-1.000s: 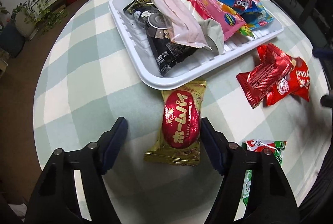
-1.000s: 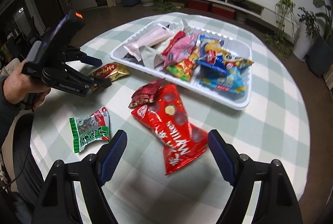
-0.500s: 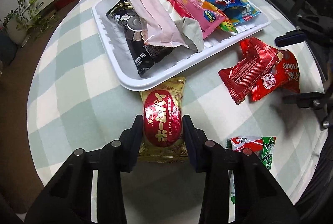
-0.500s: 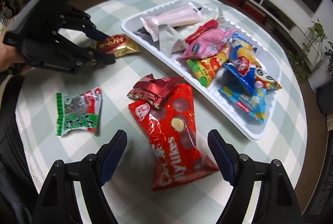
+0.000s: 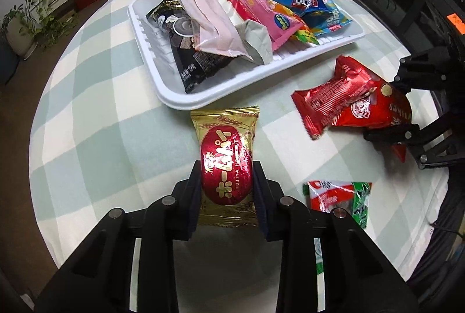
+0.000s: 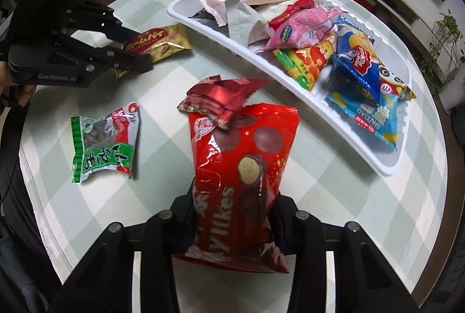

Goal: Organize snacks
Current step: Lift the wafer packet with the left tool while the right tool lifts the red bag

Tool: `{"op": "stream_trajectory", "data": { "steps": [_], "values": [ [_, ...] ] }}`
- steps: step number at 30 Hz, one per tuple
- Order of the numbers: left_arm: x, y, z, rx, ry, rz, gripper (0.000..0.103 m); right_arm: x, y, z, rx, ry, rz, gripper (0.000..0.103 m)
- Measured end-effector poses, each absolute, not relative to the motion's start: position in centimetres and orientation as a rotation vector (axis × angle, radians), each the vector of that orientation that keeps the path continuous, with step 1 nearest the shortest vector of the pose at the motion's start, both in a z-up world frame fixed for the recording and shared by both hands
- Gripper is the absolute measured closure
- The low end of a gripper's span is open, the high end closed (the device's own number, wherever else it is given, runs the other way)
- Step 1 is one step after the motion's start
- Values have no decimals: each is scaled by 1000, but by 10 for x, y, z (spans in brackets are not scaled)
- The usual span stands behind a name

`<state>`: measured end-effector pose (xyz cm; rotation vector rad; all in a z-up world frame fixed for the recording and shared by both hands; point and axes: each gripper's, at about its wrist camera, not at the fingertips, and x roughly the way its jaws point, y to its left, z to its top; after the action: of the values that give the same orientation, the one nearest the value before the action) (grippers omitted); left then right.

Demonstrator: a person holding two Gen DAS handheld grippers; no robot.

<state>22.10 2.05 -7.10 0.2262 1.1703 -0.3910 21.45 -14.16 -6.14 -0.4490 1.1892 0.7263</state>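
My left gripper (image 5: 226, 170) points down at the checked table, its jaws closing, pads pressed on both sides of a gold packet with a red oval label (image 5: 225, 138). That packet lies just in front of the white tray (image 5: 203, 100). My right gripper (image 6: 234, 196) is also closing, and its pads pinch the lower part of a large red snack bag (image 6: 244, 144). A small dark red packet (image 6: 221, 97) rests on the bag's top end. A green and red packet (image 6: 104, 141) lies flat to the left.
The tray holds several snack bags, pink, black, blue and yellow among them. The round table's edge curves close behind both grippers. A hand (image 6: 20, 89) holds the left gripper at the far left of the right wrist view. Plants and a low shelf stand beyond.
Both grippers went from wide open to closed on their packets, the left first, the right in the last half second. The right gripper also sank toward the red bag.
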Motion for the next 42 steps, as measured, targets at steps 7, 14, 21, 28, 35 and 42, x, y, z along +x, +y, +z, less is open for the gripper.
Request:
{"op": "stream_trajectory", "data": {
  "steps": [7, 14, 21, 28, 35, 42],
  "values": [
    [198, 21, -70, 186, 1163, -403, 74, 186, -153, -62, -345, 1186, 690, 63],
    [181, 18, -68, 121, 1151, -426, 74, 168, -167, -60, -231, 1182, 657, 65],
    [167, 28, -65, 9, 1123, -436, 74, 153, -189, -56, -85, 1164, 618, 66],
    [150, 34, -48, -84, 1060, -445, 74, 137, -208, -50, 98, 1125, 589, 66],
    [146, 20, -24, -129, 1004, -488, 74, 131, -230, -34, 218, 1068, 571, 66],
    [178, 15, 9, -184, 936, -492, 74, 163, -261, -1, 270, 997, 520, 66]
  ]
}}
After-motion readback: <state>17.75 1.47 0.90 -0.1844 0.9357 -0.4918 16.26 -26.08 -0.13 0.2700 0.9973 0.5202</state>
